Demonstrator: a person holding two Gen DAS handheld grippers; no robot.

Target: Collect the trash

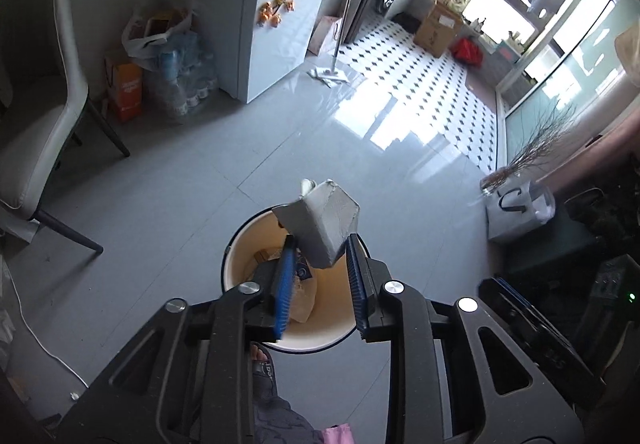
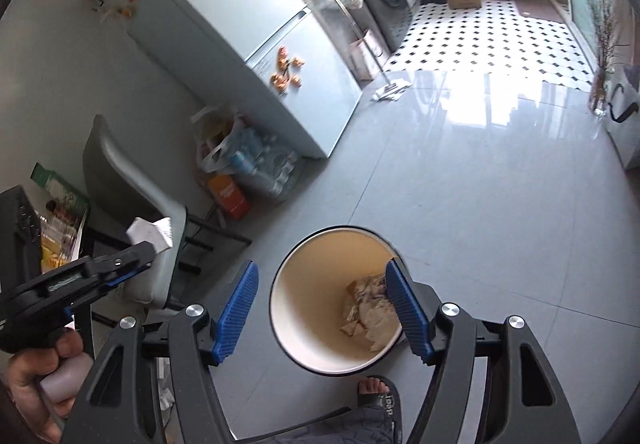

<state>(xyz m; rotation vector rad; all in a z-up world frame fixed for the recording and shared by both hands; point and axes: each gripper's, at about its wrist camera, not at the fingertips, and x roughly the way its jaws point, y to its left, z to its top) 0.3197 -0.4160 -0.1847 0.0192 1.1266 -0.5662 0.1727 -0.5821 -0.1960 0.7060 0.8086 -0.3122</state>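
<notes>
Two grippers over one bin [image 2: 336, 300] on the floor. Left gripper [image 1: 320, 244]: jaws narrow, a crumpled grey carton [image 1: 324, 222] between the pads at its lower end, hanging above the bin's far rim; grip looks loose, though contact on the left pad is hard to judge. Right gripper [image 2: 320, 280]: jaws wide, empty, straddling the bin mouth; paper scraps [image 2: 370, 308] lie inside. Step in hand: dropping trash. Next move calls for parting the left jaws so the carton falls in.

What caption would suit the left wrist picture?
Left tool holding a crumpled grey paper carton above a round cream bin on the grey floor.
</notes>
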